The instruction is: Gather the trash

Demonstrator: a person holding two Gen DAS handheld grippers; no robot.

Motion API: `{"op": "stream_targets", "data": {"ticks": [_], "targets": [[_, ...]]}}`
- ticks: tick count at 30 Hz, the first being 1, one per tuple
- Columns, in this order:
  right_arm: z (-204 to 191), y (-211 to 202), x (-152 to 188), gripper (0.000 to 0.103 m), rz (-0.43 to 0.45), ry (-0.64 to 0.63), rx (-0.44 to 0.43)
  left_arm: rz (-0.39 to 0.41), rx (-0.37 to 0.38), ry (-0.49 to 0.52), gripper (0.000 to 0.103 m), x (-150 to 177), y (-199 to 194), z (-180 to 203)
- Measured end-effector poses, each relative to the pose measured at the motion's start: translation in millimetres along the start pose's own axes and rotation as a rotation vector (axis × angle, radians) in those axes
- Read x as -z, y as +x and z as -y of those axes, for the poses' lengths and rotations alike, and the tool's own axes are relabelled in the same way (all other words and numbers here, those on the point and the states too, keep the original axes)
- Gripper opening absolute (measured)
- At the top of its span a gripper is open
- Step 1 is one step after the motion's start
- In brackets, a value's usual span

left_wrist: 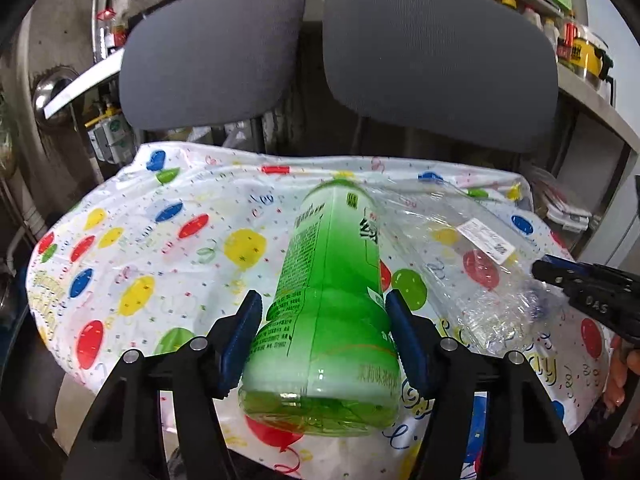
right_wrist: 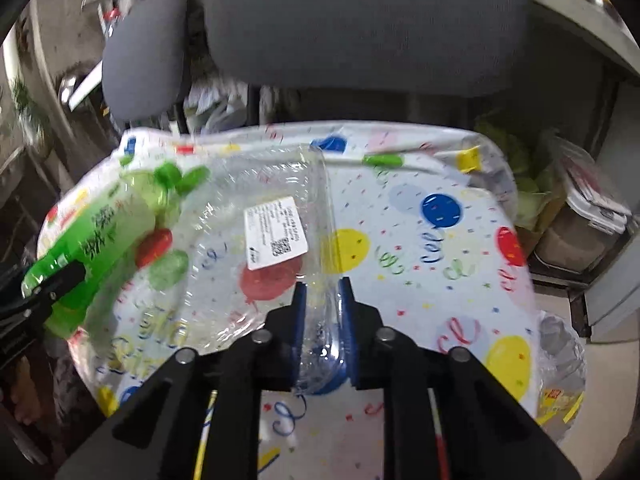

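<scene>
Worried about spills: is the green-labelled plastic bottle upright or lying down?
Lying down: the green-labelled plastic bottle points away along the balloon-print cloth, base towards the camera.

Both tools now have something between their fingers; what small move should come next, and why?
Probably lift both a little. The left tool clamps the base of the green bottle, and the right tool pinches the edge of the clear plastic container. Both pieces of trash lie over the balloon-print tablecloth.

Black left gripper (left_wrist: 322, 334) and right gripper (right_wrist: 323, 334), blue pads (silver screw heads)

Green bottle (left_wrist: 328, 280) between left gripper (left_wrist: 324, 312) pads
</scene>
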State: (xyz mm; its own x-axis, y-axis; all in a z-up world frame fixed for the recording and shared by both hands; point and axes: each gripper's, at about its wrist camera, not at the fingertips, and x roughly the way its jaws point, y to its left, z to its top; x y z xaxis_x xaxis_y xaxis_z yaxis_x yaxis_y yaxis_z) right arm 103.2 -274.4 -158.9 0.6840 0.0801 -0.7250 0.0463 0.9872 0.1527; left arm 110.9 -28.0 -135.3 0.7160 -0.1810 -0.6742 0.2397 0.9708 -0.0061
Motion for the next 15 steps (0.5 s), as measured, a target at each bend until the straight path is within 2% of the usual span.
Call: {"op": "stream_targets", "data": {"ticks": [7,11,15], "targets": [[14,-39,8,0.012,0.029,0.005,0.080,0.024,0.004,0.000,0.063,0,-19,6],[33,-64,25,0.009,0.056,0.040,0.105,0.039,0.043,0.002,0.063,6,-28,18],[55,-98,38,0.007,0.127,0.103,0.130,0.084,0.080,0.022,0.063,1,-42,36]]}}
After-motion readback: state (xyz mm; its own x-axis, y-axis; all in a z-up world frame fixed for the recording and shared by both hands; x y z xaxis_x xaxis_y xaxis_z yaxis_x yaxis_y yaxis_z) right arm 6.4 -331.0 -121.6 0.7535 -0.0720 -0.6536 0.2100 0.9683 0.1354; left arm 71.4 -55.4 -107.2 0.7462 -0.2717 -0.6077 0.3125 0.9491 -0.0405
